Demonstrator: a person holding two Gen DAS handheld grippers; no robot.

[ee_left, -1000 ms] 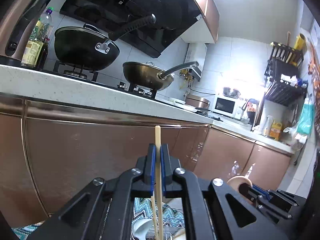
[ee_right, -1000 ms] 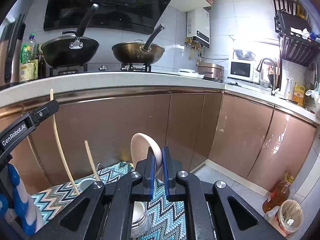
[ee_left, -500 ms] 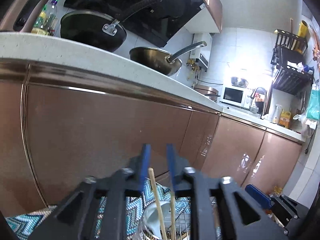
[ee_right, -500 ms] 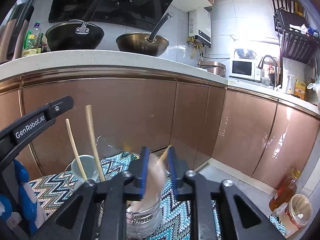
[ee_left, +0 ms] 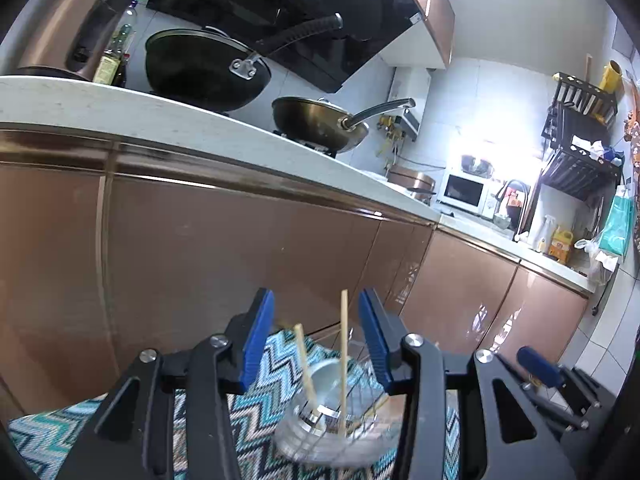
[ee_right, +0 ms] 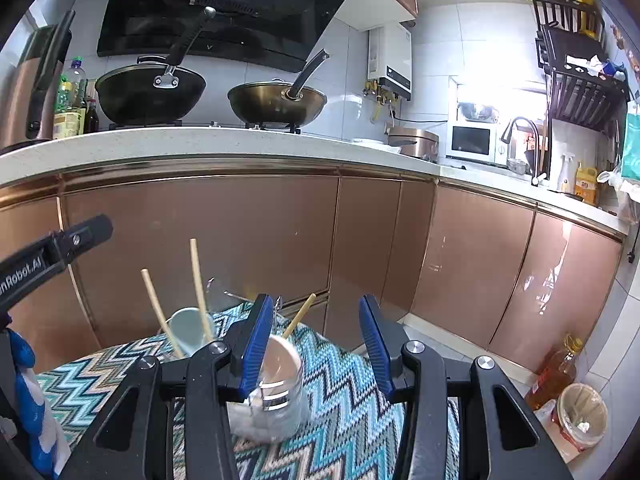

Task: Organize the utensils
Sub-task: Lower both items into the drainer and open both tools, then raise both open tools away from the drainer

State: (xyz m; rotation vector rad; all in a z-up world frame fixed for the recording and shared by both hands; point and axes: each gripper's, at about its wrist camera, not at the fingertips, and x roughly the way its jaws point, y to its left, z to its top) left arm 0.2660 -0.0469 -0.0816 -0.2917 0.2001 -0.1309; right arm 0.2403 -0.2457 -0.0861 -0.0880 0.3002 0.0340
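Both grippers opening and gripping nothing: left gripper [ee_left: 316,344] over upright chopsticks [ee_left: 343,364] in the glass holder [ee_left: 320,436], right gripper [ee_right: 316,344] over spoon [ee_right: 278,364] in jar [ee_right: 280,408]

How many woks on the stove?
2: a black wok on the left burner, a brass-coloured wok on the right. Both handles point up and right.

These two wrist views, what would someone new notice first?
Two wooden chopsticks stand in a clear jar on the zigzag cloth, framed by the opening left gripper. The right gripper, also opening, hangs over another jar holding a pale spoon. Behind, two woks sit on the stove.
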